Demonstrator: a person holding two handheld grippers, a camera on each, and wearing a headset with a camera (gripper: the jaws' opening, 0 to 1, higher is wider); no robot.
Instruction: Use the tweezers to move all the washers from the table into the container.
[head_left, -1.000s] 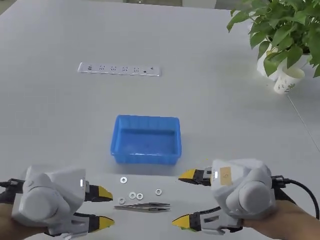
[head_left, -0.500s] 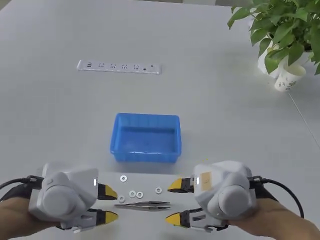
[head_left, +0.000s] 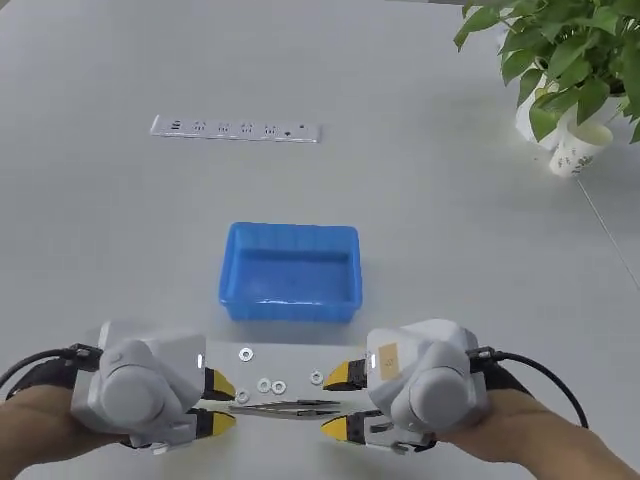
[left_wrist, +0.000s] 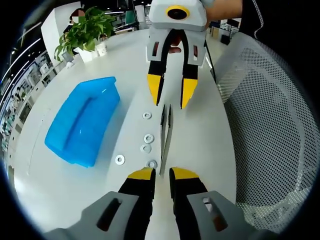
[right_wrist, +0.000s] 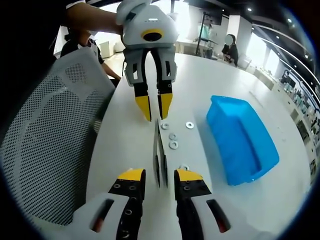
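The slim metal tweezers (head_left: 287, 407) are lying flat on the white table (head_left: 420, 200), each end reaching in between a pair of yellow-tipped jaws; whether anything is touching is hard to make out. The left gripper (head_left: 222, 402) is showing a narrow gap, the right gripper (head_left: 335, 401) a wider one, neither clamping. Five small silver washers (head_left: 271, 386) are sitting between the tweezers and the blue plastic rectangular container (head_left: 290, 272). A leafy potted plant (head_left: 560, 50) is getting cut off at the corner, and a white power strip (head_left: 234, 128) is lying farther back.

Nothing legible — the sticker (head_left: 386, 362) on the right gripper (head_left: 337, 401) and the paper cup (head_left: 572, 152) print at two o'clock blur.
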